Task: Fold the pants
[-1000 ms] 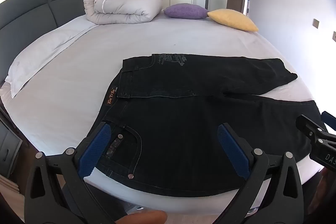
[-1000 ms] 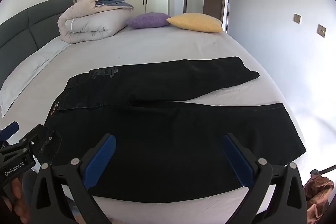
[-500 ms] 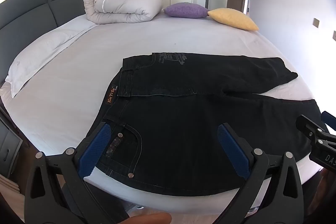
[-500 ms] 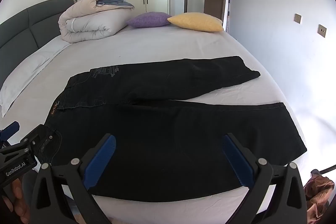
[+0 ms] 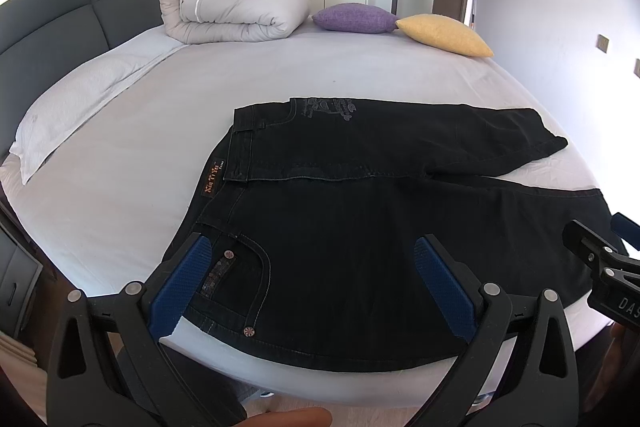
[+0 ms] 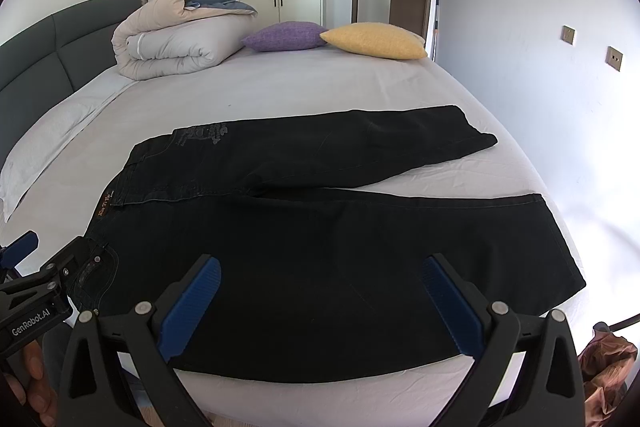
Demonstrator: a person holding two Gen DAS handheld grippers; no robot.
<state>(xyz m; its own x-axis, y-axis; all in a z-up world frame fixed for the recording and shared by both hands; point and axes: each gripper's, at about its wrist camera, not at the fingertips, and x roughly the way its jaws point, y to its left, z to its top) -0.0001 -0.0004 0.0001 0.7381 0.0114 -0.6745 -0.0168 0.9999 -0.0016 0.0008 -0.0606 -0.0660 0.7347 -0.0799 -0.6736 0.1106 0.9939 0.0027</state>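
Black pants (image 5: 360, 219) lie flat on the white bed (image 5: 160, 131), waist to the left, legs spread to the right; they also show in the right wrist view (image 6: 320, 227). My left gripper (image 5: 312, 255) is open and empty, hovering over the near waist and pocket area. My right gripper (image 6: 320, 275) is open and empty, hovering over the near leg. Each gripper shows at the edge of the other's view: the right gripper (image 5: 600, 267) and the left gripper (image 6: 36, 283).
A rolled duvet (image 5: 236, 7), a purple cushion (image 5: 352, 18) and a yellow cushion (image 5: 444, 35) sit at the far side of the bed. A white pillow (image 5: 80, 99) lies at the left by the dark headboard (image 5: 60, 11). The near bed edge runs just under both grippers.
Both views have shifted very slightly toward the pants. The pants have not moved and both grippers stay open.
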